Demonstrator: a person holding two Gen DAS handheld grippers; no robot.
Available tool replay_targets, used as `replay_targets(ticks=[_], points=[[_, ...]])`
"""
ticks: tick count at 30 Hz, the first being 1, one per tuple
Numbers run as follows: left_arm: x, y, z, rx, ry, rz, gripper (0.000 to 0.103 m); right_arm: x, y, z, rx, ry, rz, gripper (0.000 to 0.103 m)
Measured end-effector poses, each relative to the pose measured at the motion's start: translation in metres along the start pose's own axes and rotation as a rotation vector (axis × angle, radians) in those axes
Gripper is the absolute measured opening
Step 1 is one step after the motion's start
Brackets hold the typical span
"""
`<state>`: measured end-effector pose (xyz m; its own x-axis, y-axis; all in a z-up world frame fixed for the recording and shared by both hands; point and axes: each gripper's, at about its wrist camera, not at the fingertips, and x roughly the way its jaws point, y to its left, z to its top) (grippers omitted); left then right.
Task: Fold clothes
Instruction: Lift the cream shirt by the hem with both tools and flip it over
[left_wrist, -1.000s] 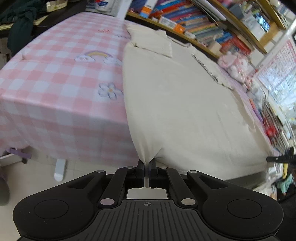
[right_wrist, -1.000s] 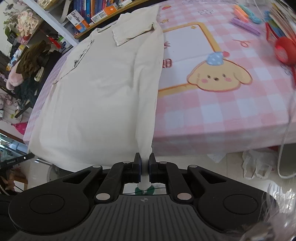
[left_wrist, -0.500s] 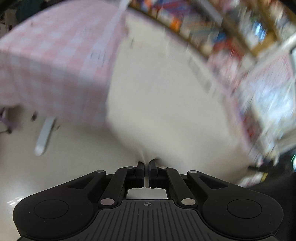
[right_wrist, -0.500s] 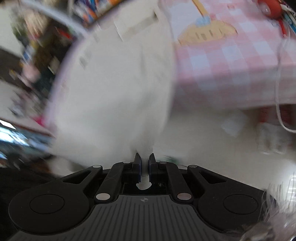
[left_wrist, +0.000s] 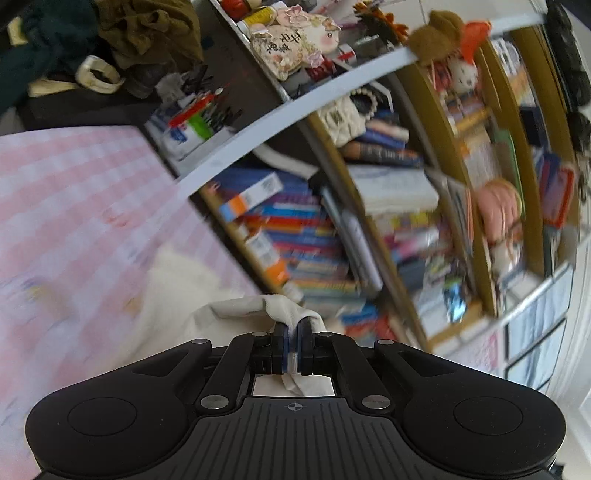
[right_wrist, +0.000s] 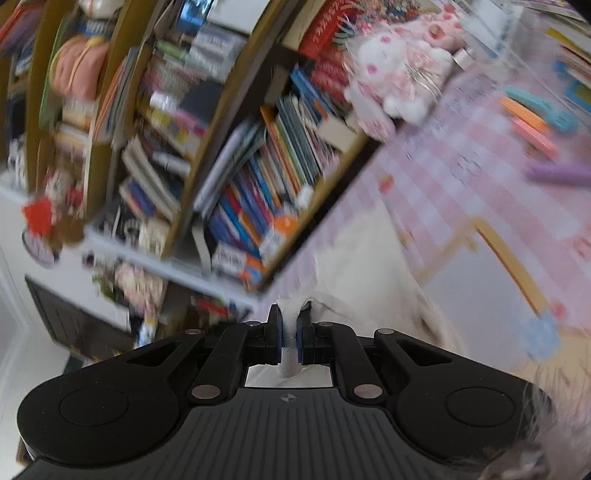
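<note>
Left wrist view is showing the left gripper (left_wrist: 291, 341) with its black jaws clamped together on a bunched corner of the cream cotton garment (left_wrist: 258, 308), a tuft of cloth poking out behind the pads. The rest of the garment is trailing down and to the left onto the pink-and-white checked tablecloth (left_wrist: 74, 192), where blur is washing it out. Beyond it, the wooden bookshelf crammed with colourful books (left_wrist: 314, 240) is filling the far side.

Right wrist view is showing the right gripper (right_wrist: 290, 332) likewise pinching a narrow strip of the same cream cloth, with the garment spreading to the right over the checked cloth, near a printed yellow-bordered panel (right_wrist: 506, 258) on it.

Judging from both corners being held up and pointed toward the shelf, the step in hand looks like carrying the near hem over toward the far end of the garment to make a fold. To do it well, both hands should be travelling together at matching height, keeping the edge between them taut enough not to sag. The grip should be staying firm until the hem is lying flat and square over the far edge. Releasing early, or letting one side lead, would probably leave a skewed, wrinkled fold.
</note>
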<state>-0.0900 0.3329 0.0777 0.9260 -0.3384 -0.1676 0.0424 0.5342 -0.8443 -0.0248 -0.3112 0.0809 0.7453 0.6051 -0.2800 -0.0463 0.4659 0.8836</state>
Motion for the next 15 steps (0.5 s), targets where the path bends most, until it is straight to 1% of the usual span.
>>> replay_targets(ticks=[4, 7, 9, 15], points=[[0.051, 0.008, 0.016, -0.025, -0.002, -0.004, 0.002, 0.049, 0.011, 0.036, 0.028, -0.056, -0.042, 0.007], [0.077, 0.021, 0.024, -0.047, 0.027, 0.016, 0.002, 0.073, 0.006, 0.051, 0.059, -0.069, -0.069, 0.007], [0.089, 0.031, 0.027, -0.067, 0.045, 0.029, 0.002, 0.09, 0.002, 0.058, 0.079, -0.066, -0.091, 0.007], [0.119, 0.054, 0.038, -0.111, 0.099, 0.062, 0.002, 0.122, -0.015, 0.064, 0.121, -0.041, -0.143, 0.007]])
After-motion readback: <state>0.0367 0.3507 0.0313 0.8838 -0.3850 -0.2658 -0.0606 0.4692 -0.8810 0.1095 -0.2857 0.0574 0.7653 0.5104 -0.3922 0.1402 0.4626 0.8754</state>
